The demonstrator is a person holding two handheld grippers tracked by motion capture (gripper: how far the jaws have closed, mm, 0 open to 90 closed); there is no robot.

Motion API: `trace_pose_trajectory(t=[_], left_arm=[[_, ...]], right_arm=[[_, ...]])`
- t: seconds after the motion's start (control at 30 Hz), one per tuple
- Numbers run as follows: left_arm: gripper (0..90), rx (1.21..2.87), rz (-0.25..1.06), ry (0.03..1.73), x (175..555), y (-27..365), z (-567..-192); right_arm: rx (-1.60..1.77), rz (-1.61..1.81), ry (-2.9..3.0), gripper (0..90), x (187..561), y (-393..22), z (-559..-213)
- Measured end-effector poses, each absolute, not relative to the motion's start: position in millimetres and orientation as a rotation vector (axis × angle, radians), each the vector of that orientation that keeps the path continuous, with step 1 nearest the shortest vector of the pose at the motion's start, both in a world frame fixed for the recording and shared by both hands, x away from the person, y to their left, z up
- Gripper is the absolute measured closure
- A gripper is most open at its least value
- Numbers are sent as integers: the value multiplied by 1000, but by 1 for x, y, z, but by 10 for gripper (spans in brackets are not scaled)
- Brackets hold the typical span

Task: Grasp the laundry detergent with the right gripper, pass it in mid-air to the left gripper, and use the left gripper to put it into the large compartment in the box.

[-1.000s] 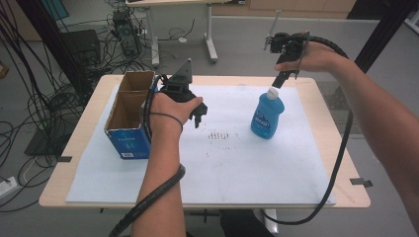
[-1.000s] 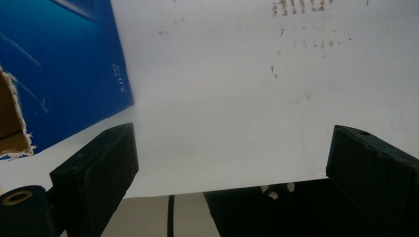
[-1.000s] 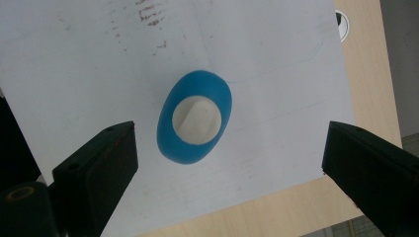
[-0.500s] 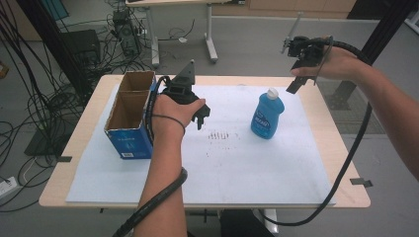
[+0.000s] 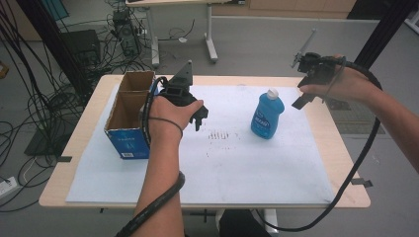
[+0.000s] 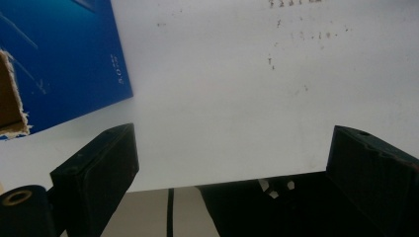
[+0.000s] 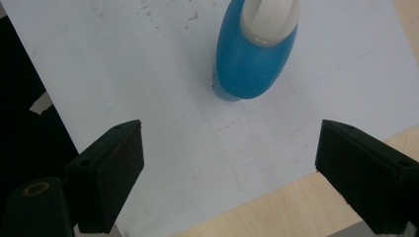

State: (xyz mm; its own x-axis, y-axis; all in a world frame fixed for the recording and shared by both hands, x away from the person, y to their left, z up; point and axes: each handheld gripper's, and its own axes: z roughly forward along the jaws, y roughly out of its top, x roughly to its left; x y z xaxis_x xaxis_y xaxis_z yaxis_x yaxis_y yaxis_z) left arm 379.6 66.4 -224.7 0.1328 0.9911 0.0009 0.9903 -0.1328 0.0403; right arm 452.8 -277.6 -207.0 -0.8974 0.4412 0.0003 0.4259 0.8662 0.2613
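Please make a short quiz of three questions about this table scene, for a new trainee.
1. True or false: the blue bottle stands upright on the white sheet.
2. Which thing is nearest to the left gripper? A) the cardboard box B) the blue bottle C) the table edge on the far right
3. Fill in: the right gripper has its jaws ____ with nothing between them.

Key
1. True. Its white cap points up.
2. A. The box is just beside the left hand.
3. Open. The right gripper hangs to the right of the bottle, apart from it.
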Motion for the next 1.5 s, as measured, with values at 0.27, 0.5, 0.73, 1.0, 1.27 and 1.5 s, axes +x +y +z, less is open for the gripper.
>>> trace_pose_trajectory(t=[0.27,0.5,0.73,1.0,1.27,1.5], left_arm=[[63,2341,38,2050,379,71,-229],[63,2341,53,2048,380,73,-229],[63,2343,47,2057,382,75,-231],[63,2343,43,2065,383,76,-236],[63,2354,36,2077,385,79,-241],[63,2350,33,2085,387,80,-244]], right_arm=[[744,508,2925,96,442,-291,-242],[842,630,2852,98,442,-304,-265],[871,709,2792,76,444,-305,-288],[906,790,2733,40,444,-295,-317],[943,851,2662,34,447,-286,-343],[918,941,2604,31,449,-282,-358]])
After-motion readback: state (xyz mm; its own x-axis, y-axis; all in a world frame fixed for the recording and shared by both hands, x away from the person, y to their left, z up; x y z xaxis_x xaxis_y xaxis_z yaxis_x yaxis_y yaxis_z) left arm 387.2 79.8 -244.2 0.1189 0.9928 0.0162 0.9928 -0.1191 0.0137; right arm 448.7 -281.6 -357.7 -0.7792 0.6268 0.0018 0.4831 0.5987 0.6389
